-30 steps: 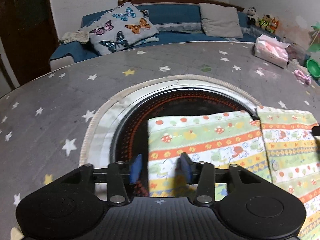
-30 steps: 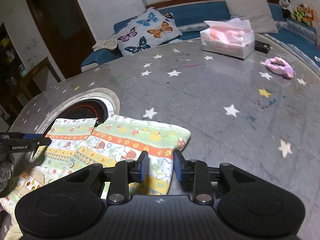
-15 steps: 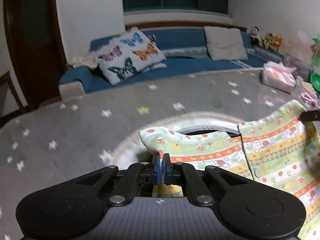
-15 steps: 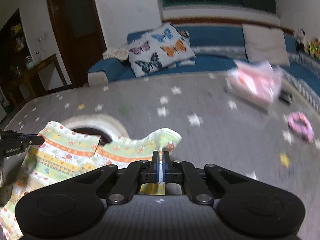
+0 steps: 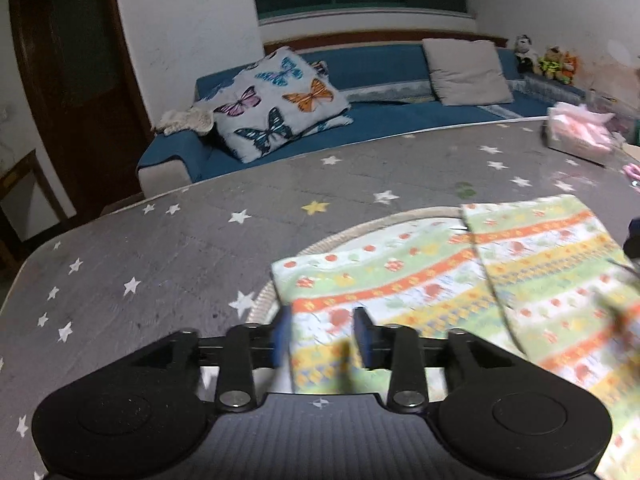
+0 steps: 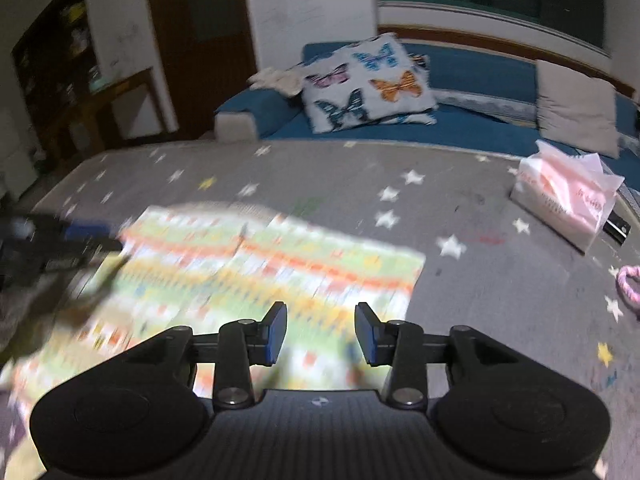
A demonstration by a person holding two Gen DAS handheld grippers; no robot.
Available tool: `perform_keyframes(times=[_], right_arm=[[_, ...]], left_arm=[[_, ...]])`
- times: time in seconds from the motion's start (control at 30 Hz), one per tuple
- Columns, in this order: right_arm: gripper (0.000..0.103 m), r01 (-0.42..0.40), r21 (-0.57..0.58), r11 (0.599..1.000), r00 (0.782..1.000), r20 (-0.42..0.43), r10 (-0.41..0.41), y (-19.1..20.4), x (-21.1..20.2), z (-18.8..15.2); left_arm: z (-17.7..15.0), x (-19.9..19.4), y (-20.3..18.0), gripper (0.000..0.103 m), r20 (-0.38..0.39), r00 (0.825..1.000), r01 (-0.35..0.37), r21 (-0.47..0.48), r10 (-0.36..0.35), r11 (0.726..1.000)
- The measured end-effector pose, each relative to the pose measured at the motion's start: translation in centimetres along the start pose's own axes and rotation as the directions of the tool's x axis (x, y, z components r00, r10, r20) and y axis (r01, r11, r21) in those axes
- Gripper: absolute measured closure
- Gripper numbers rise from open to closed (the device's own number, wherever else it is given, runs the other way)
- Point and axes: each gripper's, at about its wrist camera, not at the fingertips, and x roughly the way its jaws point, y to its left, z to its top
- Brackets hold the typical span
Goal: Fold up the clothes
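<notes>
A patterned garment (image 5: 440, 280) with green, orange and yellow stripes lies flat on the grey star-print table (image 5: 200, 240). It shows blurred in the right wrist view (image 6: 256, 268). My left gripper (image 5: 322, 340) is open, its blue pads just above the garment's near left edge. My right gripper (image 6: 322, 332) is open above the garment's near right part. The left gripper shows as a dark blur at the left edge of the right wrist view (image 6: 60, 240).
A pink tissue pack (image 6: 568, 200) and a pink hair tie (image 6: 630, 284) lie on the table's right side. A round opening rim (image 5: 360, 228) shows under the garment. A blue sofa (image 5: 400, 116) with a butterfly cushion (image 5: 280, 100) stands behind the table.
Both grippers were shut on lifted corners of the garment half a second ago; now both are open and the garment lies flat, spread further away across the table.
</notes>
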Motion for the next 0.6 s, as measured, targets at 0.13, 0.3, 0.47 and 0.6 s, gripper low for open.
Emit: perform_keyframes(times=[0.13, 0.3, 0.47, 0.6], right_arm=[[0.047, -0.009, 0.022, 1.0, 1.0, -0.005, 0.009, 0.7, -3.0, -3.3], [0.038, 0.052, 0.095, 0.994, 0.999, 0.01, -0.053, -0.1, -5.9, -7.7], [0.038, 0.12, 0.154, 0.981, 0.992, 0.028, -0.125, -1.1, -8.1, -11.4], [0.038, 0.233, 0.118, 0.965, 0.97, 0.042, -0.239, -1.2, -9.3, -13.4]], left_arm=[[-1.4, -2.9, -2.2, 0.037, 0.015, 0.999, 0.05, 0.027, -0.05, 0.998], [-3.7, -6.0, -5.7, 0.023, 0.025, 0.993, 0.115, 0.046, -0.116, 0.992], [-5.9, -8.2, -8.8, 0.02, 0.058, 0.99, 0.126, 0.095, -0.132, 0.988], [-7.3, -8.5, -10.3, 0.019, 0.06, 0.992, 0.106, 0.129, -0.115, 0.986]])
